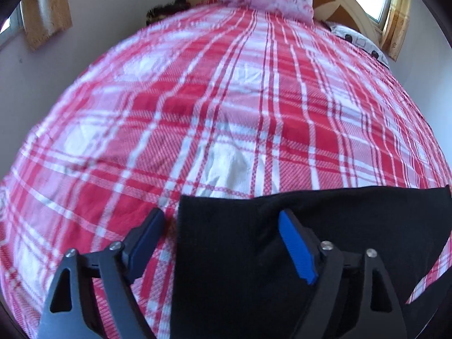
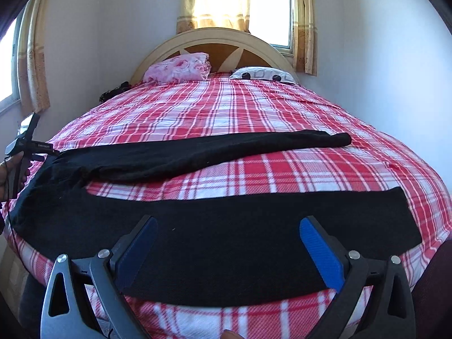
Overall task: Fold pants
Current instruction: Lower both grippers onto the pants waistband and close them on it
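Black pants (image 2: 226,226) lie spread across the near end of a bed, waist at the left, both legs running right. The far leg (image 2: 212,149) and the near leg (image 2: 310,214) lie apart with bedspread showing between them. My right gripper (image 2: 227,227) is open above the middle of the near leg. My left gripper (image 1: 221,220) is open at the waist end of the pants (image 1: 254,254), one finger over bedspread and the other over black cloth. The left gripper also shows at the far left in the right wrist view (image 2: 26,144), held by a hand.
The bed has a red and white plaid spread (image 2: 240,107). A pink floral pillow (image 2: 180,67) and a white patterned pillow (image 2: 265,75) lie against the cream headboard (image 2: 214,39). A dark item (image 2: 115,90) sits at the bed's far left. Curtained windows stand behind and left.
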Demonstrator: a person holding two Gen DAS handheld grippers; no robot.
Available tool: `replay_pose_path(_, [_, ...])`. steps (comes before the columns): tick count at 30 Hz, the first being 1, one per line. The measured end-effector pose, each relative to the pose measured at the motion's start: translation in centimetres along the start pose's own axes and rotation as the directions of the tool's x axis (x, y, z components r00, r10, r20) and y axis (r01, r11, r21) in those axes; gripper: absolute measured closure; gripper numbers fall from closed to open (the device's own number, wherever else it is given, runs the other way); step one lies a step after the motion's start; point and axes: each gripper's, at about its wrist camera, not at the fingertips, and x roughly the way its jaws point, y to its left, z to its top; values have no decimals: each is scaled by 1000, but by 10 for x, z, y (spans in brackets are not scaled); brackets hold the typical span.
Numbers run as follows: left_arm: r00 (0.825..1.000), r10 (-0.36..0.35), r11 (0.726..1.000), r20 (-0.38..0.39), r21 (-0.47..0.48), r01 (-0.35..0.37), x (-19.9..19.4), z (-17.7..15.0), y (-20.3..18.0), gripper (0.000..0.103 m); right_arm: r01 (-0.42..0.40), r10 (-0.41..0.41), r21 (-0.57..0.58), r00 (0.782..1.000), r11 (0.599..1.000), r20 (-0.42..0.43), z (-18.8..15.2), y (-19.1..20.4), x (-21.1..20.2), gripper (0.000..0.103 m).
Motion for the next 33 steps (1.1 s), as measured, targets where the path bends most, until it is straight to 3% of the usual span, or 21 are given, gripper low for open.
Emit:
replay_pose_path(8, [1000,-25,999,9,37,25,1,-14,3,14,21,-15,161,999,987,-37,56,-83,35,2])
replay_pose_path(9, [1000,-26,999,6,39,25,0,-14,2,14,28,-19,194,999,981,-46,65,-98,42,6])
replay_pose_path(12, [1000,-18,999,3,47,18,3,-9,1,15,45,-24,281,997,959,-78,91,-141,65,30])
replay_pose_path(13, [1000,-14,999,1,53,14,6,-6,-1,17,50,-23,293,995,955,-95,99,-154,74,33])
replay_pose_path(18, [1000,3,999,5,44,-3,4,0,2,33,116,-71,334,987,935,-146,140,-208,122,34])
replay_pose_path(24, [998,50,995,28,89,-53,6,2,-9,40,184,-125,307,971,934,-203,179,-243,193,34])
replay_pose_path(26, [997,57,992,42,109,-61,4,2,-14,48,206,-146,272,963,940,-227,186,-244,219,34])
replay_pose_path(27, [997,60,990,48,129,-66,3,2,-19,56,204,-138,255,958,945,-253,187,-245,235,34])
replay_pose_path(30, [998,26,989,60,143,-35,3,2,-26,71,213,-136,246,945,945,-298,186,-248,266,34])
replay_pose_path(33, [998,-5,988,68,153,-6,6,2,-27,74,231,-146,225,929,946,-341,183,-251,292,34])
